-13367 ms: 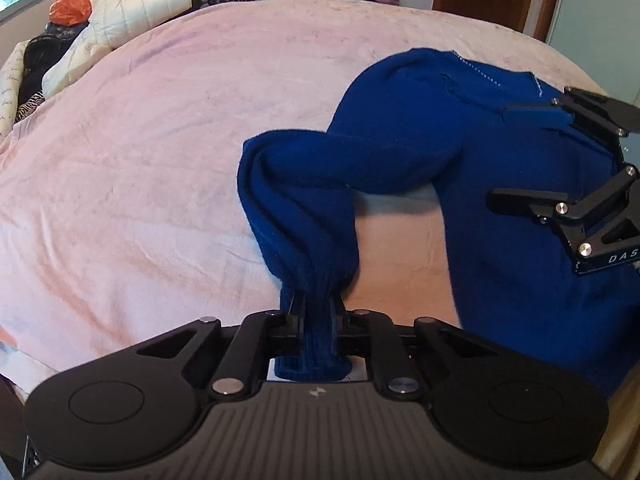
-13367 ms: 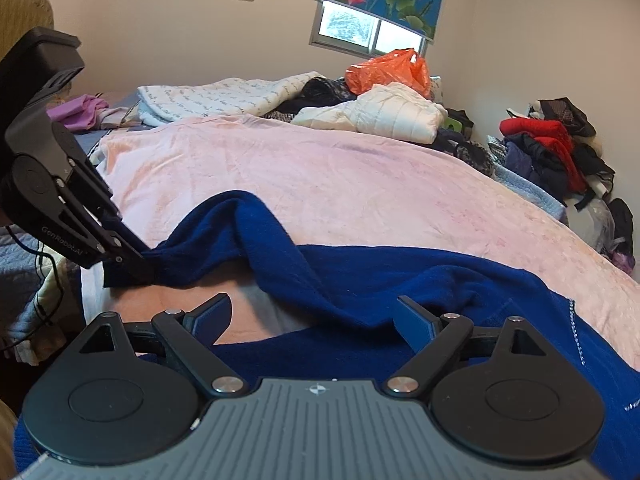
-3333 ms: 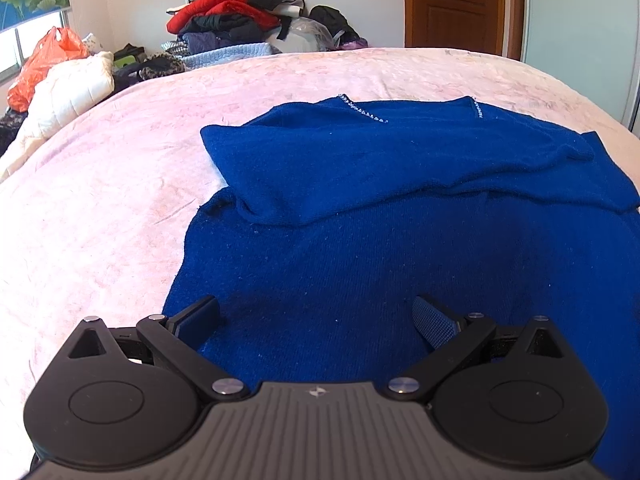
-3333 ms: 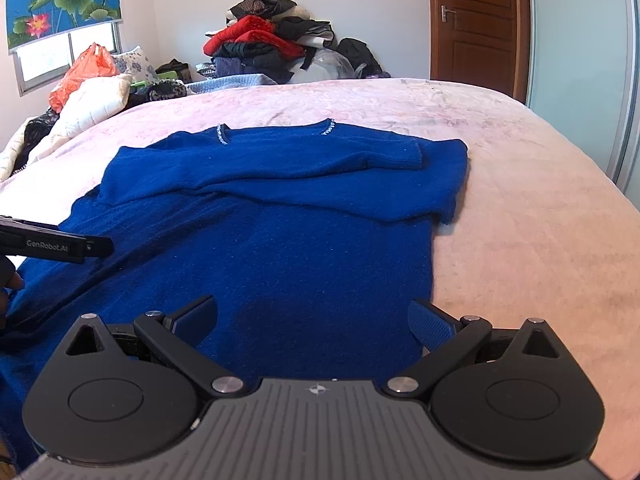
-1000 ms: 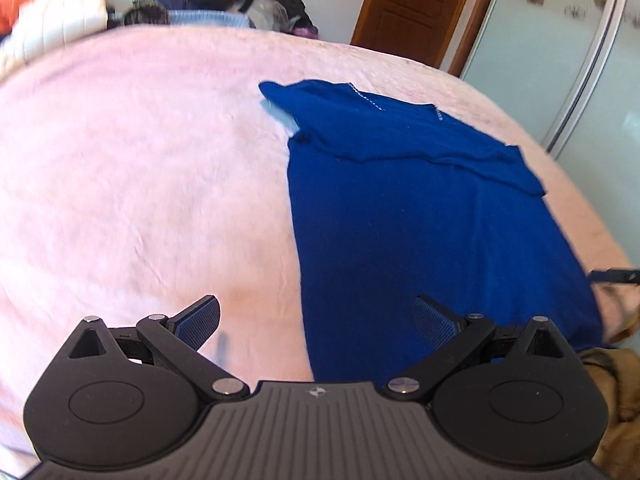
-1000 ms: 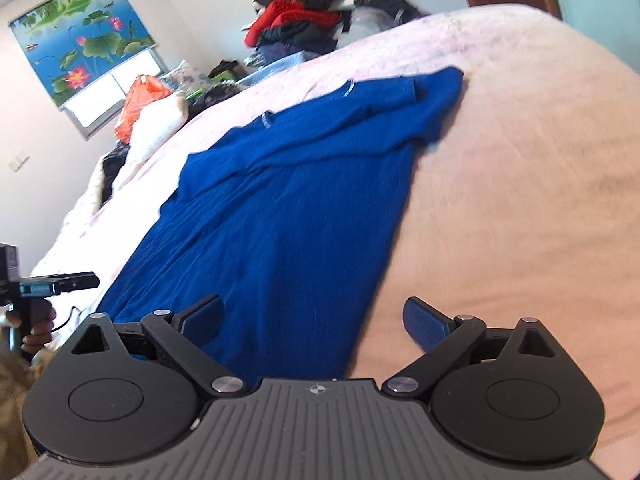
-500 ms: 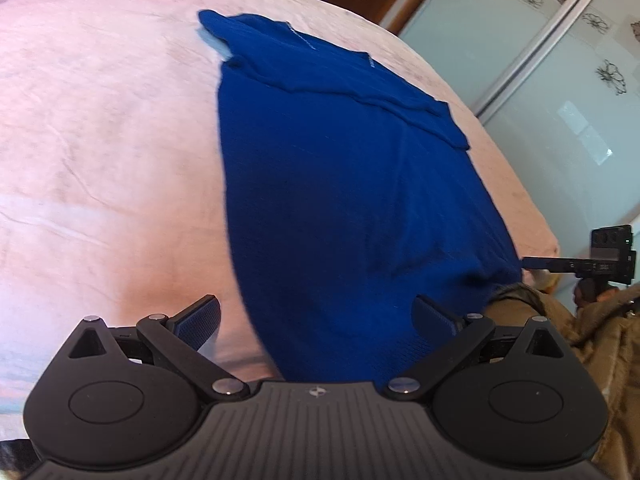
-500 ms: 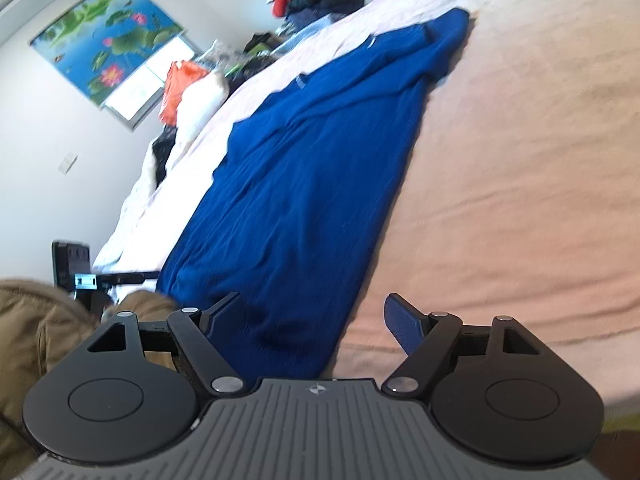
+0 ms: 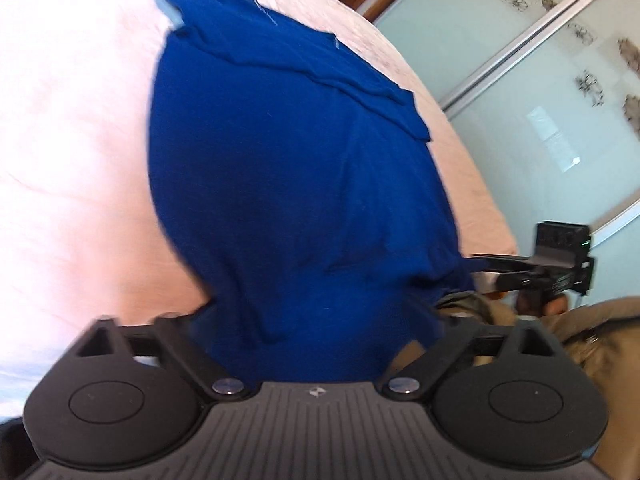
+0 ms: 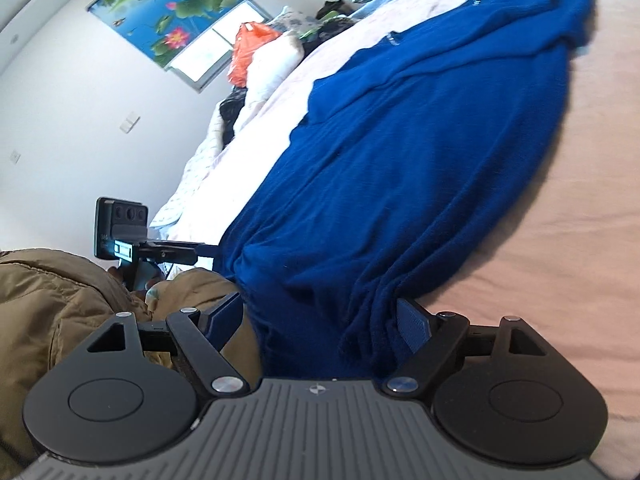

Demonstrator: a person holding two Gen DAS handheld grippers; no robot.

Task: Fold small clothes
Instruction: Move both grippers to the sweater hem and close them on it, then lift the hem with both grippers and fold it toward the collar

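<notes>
Lying lengthwise on the pink bed (image 9: 72,152), the blue sweater (image 9: 288,168) points its collar end away and its hem toward the person.

Left gripper (image 9: 316,320) is closing with hem cloth between its fingers; whether they pinch yet is unclear in the blur. Right gripper (image 10: 320,320) stands wide around the hem's other corner.

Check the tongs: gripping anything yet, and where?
Nothing firmly held yet. The sweater's hem lies between both pairs of tongs: the left tongs are closing on it, and the right tongs straddle it with the pads apart.
</notes>
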